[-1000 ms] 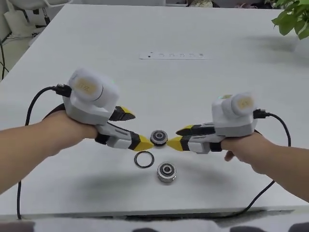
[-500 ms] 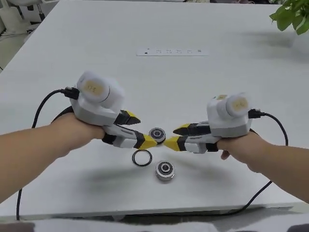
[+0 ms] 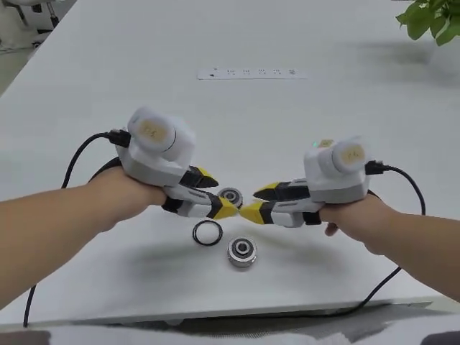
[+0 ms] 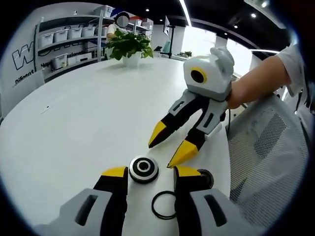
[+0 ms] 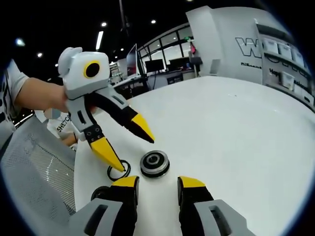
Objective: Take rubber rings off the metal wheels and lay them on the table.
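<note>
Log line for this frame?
left gripper: open, wheel between jaws | right gripper: open, facing same wheel | rubber ring: flat on table | second wheel: beside ring

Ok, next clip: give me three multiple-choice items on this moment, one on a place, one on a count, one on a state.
1. Where does the loose rubber ring lie?
A. flat on the table, beside the nearer wheel
B. round a wheel
C. by the plant

2. How many metal wheels are on the table?
A. one
B. two
C. four

3. How does the left gripper stand?
A. shut on a ring
B. open
C. shut on a wheel

Answers:
1 A: the ring lies flat on the white table, next to the nearer wheel.
2 B: that wheel plus the farther wheel.
3 B: its fingers stand apart in the left gripper view.
</note>
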`<act>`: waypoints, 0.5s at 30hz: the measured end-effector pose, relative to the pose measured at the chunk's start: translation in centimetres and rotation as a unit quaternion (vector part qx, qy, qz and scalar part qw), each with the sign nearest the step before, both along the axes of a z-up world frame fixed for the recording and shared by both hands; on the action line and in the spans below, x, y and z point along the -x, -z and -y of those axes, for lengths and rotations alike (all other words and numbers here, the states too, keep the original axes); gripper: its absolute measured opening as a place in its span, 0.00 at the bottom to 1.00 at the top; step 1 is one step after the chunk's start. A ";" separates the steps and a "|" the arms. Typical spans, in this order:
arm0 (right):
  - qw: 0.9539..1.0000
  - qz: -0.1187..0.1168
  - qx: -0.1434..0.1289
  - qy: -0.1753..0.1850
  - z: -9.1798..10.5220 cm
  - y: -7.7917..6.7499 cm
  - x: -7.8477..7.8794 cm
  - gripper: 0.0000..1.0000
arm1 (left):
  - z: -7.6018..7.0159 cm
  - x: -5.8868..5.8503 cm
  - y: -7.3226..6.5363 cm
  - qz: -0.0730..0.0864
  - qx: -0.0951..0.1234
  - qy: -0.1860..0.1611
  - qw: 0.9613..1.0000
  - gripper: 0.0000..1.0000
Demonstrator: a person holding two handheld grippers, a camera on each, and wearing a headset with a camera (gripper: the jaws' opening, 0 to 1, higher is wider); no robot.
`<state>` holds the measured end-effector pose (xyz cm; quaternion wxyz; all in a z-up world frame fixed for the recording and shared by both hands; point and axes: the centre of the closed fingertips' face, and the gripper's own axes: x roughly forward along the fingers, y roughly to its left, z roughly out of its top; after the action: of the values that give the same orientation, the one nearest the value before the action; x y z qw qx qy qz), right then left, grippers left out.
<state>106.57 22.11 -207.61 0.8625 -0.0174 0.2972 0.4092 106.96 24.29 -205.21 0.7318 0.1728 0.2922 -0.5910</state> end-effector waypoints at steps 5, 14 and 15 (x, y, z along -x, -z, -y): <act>1.000 0.000 0.001 -0.001 0.1 0.1 0.0 0.29 | 0.3 -0.4 0.6 -0.007 -0.005 -0.005 1.000 0.28; 1.000 -0.001 0.002 -0.002 0.1 0.2 0.1 0.29 | 0.7 -0.6 1.0 0.001 -0.015 0.003 1.000 0.19; 1.000 -0.001 0.002 -0.002 0.1 0.2 0.1 0.29 | 0.7 -0.6 1.1 0.003 -0.018 0.006 1.000 0.18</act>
<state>106.44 22.00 -207.84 0.8614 -0.0189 0.2987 0.4104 107.55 23.55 -206.32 0.7261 0.1888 0.2996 -0.5894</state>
